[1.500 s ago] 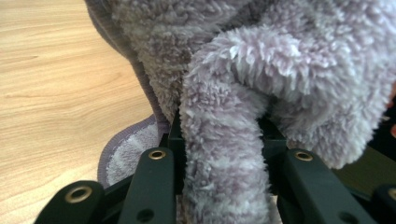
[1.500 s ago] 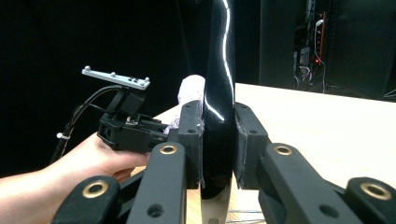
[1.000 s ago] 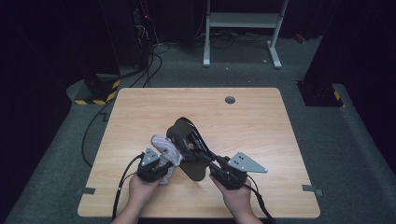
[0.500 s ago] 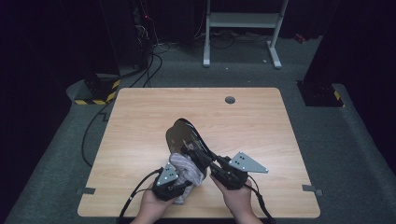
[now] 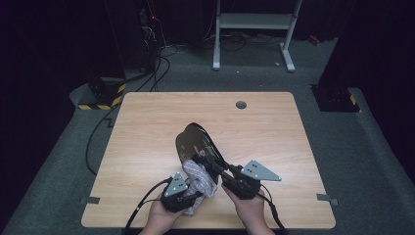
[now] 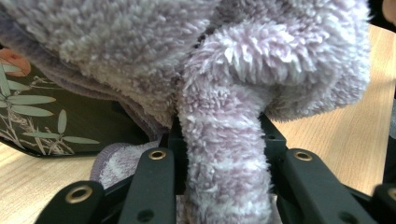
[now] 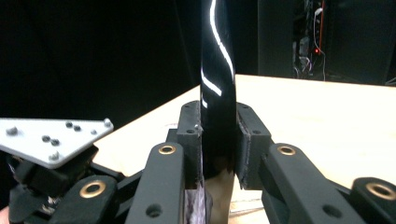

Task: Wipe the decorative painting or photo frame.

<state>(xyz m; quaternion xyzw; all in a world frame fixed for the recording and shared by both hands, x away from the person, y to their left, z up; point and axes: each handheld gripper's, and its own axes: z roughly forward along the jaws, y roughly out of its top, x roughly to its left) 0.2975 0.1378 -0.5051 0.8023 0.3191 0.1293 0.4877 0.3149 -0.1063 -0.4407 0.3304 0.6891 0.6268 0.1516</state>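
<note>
A glossy black plate [image 5: 195,141] with a leaf print is held tilted on edge above the wooden table [image 5: 147,127]. My right gripper [image 5: 207,161] is shut on its lower rim; in the right gripper view the plate [image 7: 217,93] stands edge-on between the pads [image 7: 189,130]. My left gripper [image 5: 195,190] is shut on a fluffy lilac cloth [image 5: 198,176], which is pressed against the plate's near edge. In the left gripper view the cloth [image 6: 224,140] bunches between the jaws, with the leaf-printed plate [image 6: 51,126] behind it on the left.
The table has a grommet hole [image 5: 241,104] near its far edge and tape marks at the front corners [image 5: 90,199]. Behind the table stand a white metal frame [image 5: 254,22], floor cables [image 5: 156,68] and a yellow-black striped block [image 5: 100,105].
My left gripper and the cloth moved from the plate's left side down and rightward to its near edge, closer to the person. The right gripper and plate stayed nearly still.
</note>
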